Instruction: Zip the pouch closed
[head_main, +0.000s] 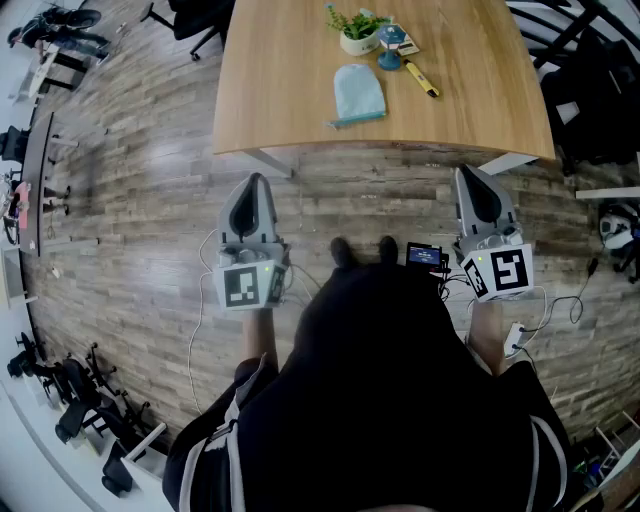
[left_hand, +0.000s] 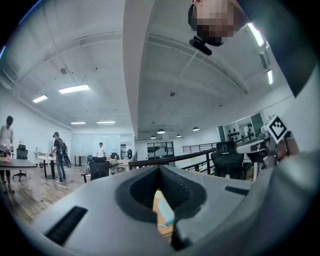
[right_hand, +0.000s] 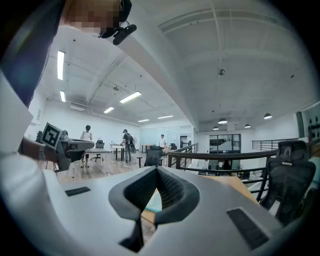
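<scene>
A light blue pouch (head_main: 358, 93) lies flat on the wooden table (head_main: 280, 90), a zipper edge along its near side. I hold both grippers level over the floor, short of the table's near edge. My left gripper (head_main: 254, 181) is shut with nothing in it, and so is my right gripper (head_main: 468, 172). In the left gripper view the jaws of the left gripper (left_hand: 159, 169) meet, and a sliver of the pouch (left_hand: 165, 212) shows through the gap below them. The right gripper view shows the right gripper (right_hand: 157, 169) the same way, with the pouch (right_hand: 153, 202) behind.
Beyond the pouch stand a small potted plant (head_main: 358, 33), a blue object (head_main: 390, 48) and a yellow pen (head_main: 421, 78). Black office chairs (head_main: 195, 22) stand round the table. A railing (right_hand: 235, 157) and distant people (right_hand: 126, 145) fill the room behind.
</scene>
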